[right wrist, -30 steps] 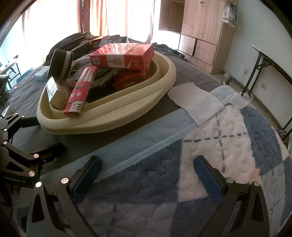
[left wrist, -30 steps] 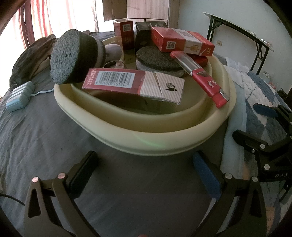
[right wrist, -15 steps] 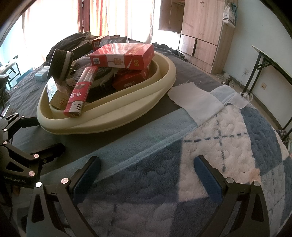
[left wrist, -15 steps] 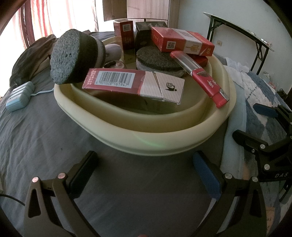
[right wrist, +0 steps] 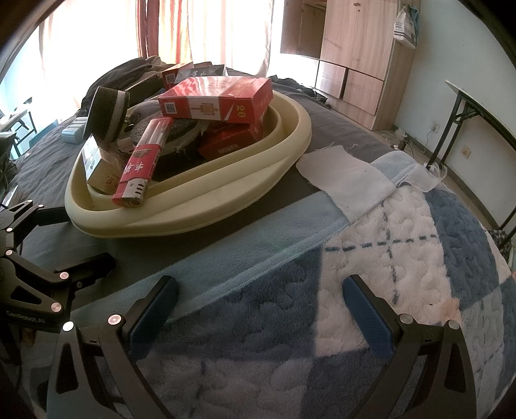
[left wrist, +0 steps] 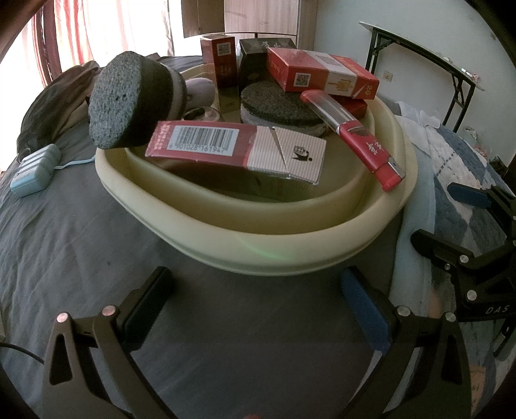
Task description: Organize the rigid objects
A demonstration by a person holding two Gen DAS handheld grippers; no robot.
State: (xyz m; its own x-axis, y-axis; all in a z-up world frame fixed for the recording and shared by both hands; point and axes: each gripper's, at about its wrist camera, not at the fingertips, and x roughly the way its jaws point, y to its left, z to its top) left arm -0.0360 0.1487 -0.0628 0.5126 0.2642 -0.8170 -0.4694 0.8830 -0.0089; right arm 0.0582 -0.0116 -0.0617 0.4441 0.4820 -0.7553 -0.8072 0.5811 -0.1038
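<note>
A bed carries a grey sheet point(left wrist: 96, 245) and a fleece blanket point(right wrist: 387, 274) checked in blue and white. A white cloth point(right wrist: 342, 177) lies where the two meet. A pale blue power strip point(left wrist: 34, 169) rests on the sheet, its cord trailing beside it, with a heap of dark clothing point(left wrist: 54, 103) behind. Along the wall stands a wooden wardrobe point(right wrist: 354, 48), and to the right a folding table point(right wrist: 480, 103) on black legs. Red-striped curtains point(right wrist: 151, 29) hang at the bright window.
</note>
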